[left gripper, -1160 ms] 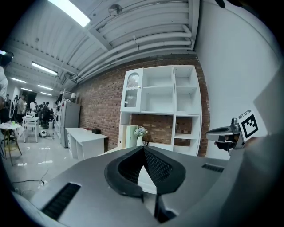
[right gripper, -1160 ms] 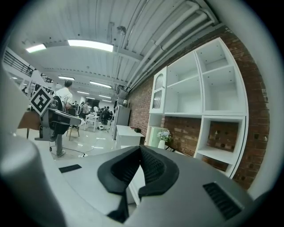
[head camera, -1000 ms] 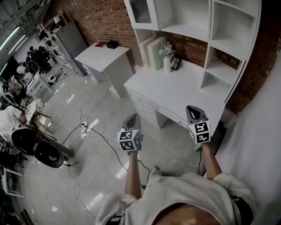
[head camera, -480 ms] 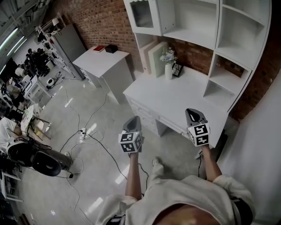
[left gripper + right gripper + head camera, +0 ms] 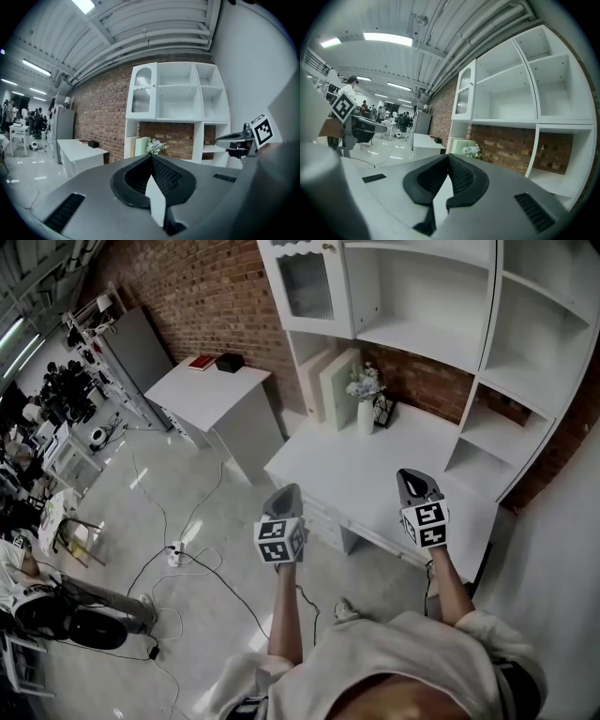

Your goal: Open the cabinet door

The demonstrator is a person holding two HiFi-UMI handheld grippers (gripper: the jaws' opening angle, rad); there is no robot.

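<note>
Shelf unit (image 5: 441, 343) now sits nearer than a second ago: approach under way. Cabinet door (image 5: 307, 284), at its top-left, looks shut, well ahead. Left gripper (image 5: 287, 491) and right gripper (image 5: 413, 476): jaws together, empty (no contact yet).

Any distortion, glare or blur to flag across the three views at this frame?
Head view: shelf unit edges bow outward, light streaks glare on the glossy floor, otherwise sharp. Left gripper view: heavy fisheye, black vignetted corners, ceiling lights blown out. Right gripper view: same fisheye curving the shelf unit, ceiling strip light overexposed.
</note>
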